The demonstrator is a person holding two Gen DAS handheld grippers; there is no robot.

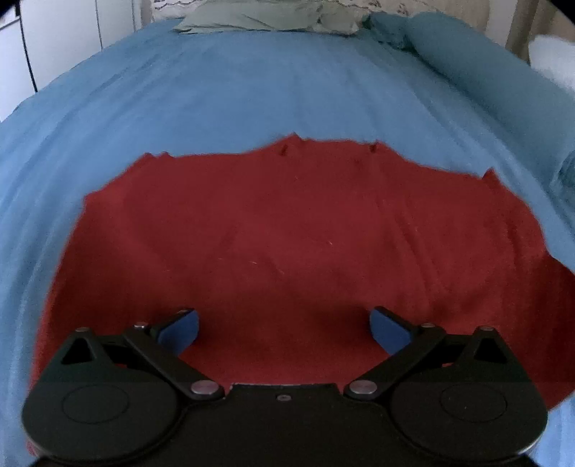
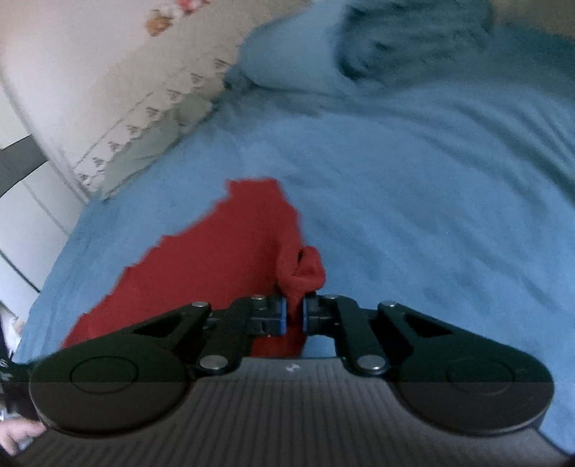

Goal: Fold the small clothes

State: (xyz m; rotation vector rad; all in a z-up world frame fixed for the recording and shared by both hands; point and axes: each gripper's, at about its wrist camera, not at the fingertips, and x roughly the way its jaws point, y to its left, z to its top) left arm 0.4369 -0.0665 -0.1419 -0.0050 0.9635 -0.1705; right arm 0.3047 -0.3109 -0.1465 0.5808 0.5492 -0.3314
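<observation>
Your right gripper (image 2: pixel 294 316) is clenched on a bunched edge of the red garment (image 2: pixel 230 251), with a knot of fabric puckered up just beyond the blue pads (image 2: pixel 283 316); your left gripper (image 1: pixel 284 330) hangs released, its jaws wide apart above the same cloth, gripping nothing. The red garment lies spread on the blue bedspread (image 1: pixel 251 89), mostly flat in the left wrist view, with its far edge uneven and a few small points sticking up along it.

The main risk sits in your right hand; the grip looks to have caught a wad rather than a clean single edge, so lifting may drag a twisted lump across and leave the fold crooked. A thin pinch could also slip out mid-carry; the cloth would then drop in a heap. If you pull with only one side held, the garment will likely skew and slide on the soft bedspread rather than hinge over; your left gripper needs its own hold first. The bedspread itself is wrinkled and could bunch beneath.

As for containers, none is visible; a blue pillow (image 1: pixel 467 61) and a pale green cloth (image 1: pixel 251 19) lie at the far end of the bed.
</observation>
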